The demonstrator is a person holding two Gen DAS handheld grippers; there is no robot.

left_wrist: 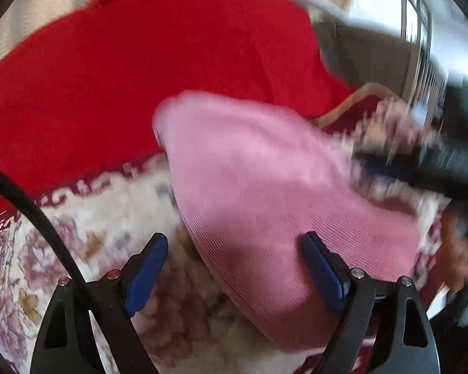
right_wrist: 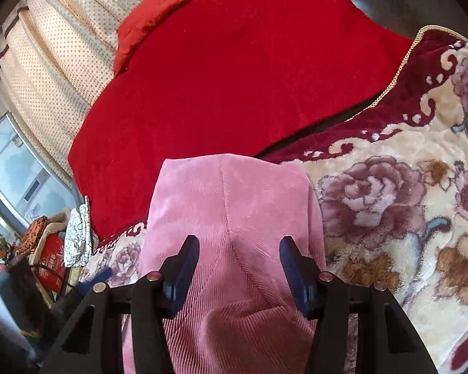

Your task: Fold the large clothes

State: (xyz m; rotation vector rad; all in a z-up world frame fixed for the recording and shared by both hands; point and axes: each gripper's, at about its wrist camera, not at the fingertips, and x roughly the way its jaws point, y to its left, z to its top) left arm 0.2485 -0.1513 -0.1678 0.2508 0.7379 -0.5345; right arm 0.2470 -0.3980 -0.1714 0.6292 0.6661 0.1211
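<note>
Spreading wide, left tool (left_wrist: 234, 268) straddles pink garment (left_wrist: 265, 187) edge; right tool's (right_wrist: 238, 268) grip unclear.

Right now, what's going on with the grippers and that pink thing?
Left gripper open, over the pink garment. Right gripper astride a raised fold; grip unclear. Nothing in the way on the blanket.

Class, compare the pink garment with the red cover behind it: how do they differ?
The pink garment is ribbed and seamed; the red cover looks smooth. The garment is small and bunched up; the cover spreads wide and flat. Both are cloth lying on the bed.
</note>
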